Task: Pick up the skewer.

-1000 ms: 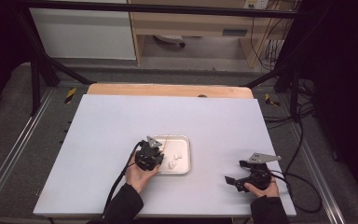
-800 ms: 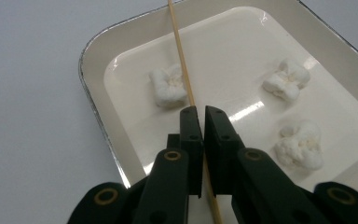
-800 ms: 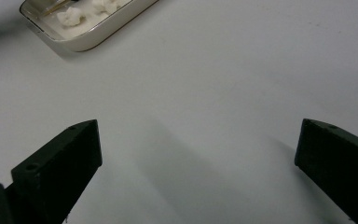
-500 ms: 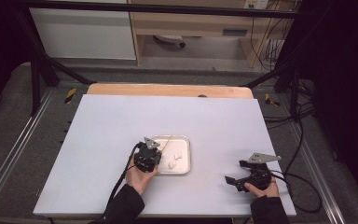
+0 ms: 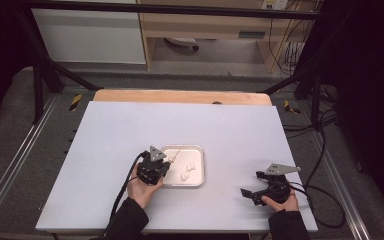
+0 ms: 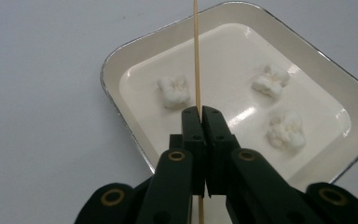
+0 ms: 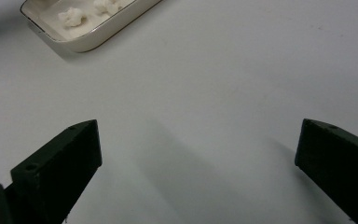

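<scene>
Left tongs point(image 6: 200, 112) clamped on thin wooden skewer point(image 6: 196, 56), over tray point(image 6: 121, 60) at desk point(image 5: 105, 140) centre; left gripper view shows three white puffs point(image 6: 175, 91). Right tongs point(image 7: 198, 154) wide apart over bare desk.

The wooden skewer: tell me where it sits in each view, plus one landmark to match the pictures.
High view: the wooden skewer slants up-right from the left tongs, over the tray near centre.
Left gripper view: skewer runs vertically up the middle, pinched between the shut jaws.
Right gripper view: not visible.
Shared landmark: the tray holding white pieces.
</scene>
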A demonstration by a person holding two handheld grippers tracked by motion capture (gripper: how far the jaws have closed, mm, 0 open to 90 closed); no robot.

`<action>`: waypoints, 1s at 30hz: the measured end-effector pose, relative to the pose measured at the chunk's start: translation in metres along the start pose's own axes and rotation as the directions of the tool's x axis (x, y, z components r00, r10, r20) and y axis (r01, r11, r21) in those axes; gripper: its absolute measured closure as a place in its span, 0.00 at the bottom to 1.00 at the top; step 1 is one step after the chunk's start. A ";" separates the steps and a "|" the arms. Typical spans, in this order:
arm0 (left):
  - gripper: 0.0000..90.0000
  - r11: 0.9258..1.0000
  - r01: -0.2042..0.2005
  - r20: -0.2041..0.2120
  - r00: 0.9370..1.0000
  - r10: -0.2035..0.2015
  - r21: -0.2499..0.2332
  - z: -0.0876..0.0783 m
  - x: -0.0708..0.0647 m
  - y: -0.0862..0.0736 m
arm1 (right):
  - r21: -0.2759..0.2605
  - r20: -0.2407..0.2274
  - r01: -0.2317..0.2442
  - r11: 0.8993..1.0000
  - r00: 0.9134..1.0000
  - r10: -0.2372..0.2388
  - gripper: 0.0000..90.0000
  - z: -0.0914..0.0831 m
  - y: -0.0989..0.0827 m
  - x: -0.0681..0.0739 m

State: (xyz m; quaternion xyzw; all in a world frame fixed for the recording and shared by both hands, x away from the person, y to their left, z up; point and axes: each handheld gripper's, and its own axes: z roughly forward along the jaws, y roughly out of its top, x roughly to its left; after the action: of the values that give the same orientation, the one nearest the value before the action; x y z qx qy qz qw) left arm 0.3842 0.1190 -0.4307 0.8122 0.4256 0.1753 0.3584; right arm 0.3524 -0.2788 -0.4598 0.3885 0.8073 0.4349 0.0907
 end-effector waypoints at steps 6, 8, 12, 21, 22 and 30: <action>0.99 0.999 -0.048 0.051 0.998 0.048 -0.003 -0.008 0.006 -0.001 | 0.015 0.031 0.028 0.999 0.999 -0.029 0.01 0.004 0.005 0.005; 0.99 0.998 -0.060 0.064 0.996 0.060 0.000 -0.009 0.007 0.000 | 0.016 0.034 0.029 0.999 0.999 -0.030 0.01 0.005 0.006 0.006; 0.99 0.996 -0.092 0.100 0.991 0.091 0.003 -0.014 0.008 0.002 | 0.033 0.075 0.061 0.998 0.995 -0.063 0.01 0.008 0.011 0.011; 0.99 0.986 -0.169 0.163 0.973 0.165 0.011 -0.022 0.005 0.009 | 0.058 0.115 0.177 0.983 0.976 -0.183 0.01 0.012 0.024 0.028; 0.99 0.985 -0.175 0.173 0.970 0.169 0.015 -0.023 0.005 0.010 | 0.062 0.122 0.194 0.979 0.972 -0.200 0.01 0.013 0.026 0.030; 0.99 0.973 -0.227 0.212 0.954 0.214 0.039 -0.023 0.000 0.017 | 0.122 0.156 0.311 0.942 0.932 -0.328 0.01 0.021 0.036 0.044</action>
State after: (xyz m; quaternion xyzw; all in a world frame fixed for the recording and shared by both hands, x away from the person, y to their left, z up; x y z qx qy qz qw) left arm 0.3803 0.1225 -0.4022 0.8794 0.2980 0.1156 0.3528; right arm 0.3520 -0.2228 -0.4359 0.2921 0.8685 0.3398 0.2117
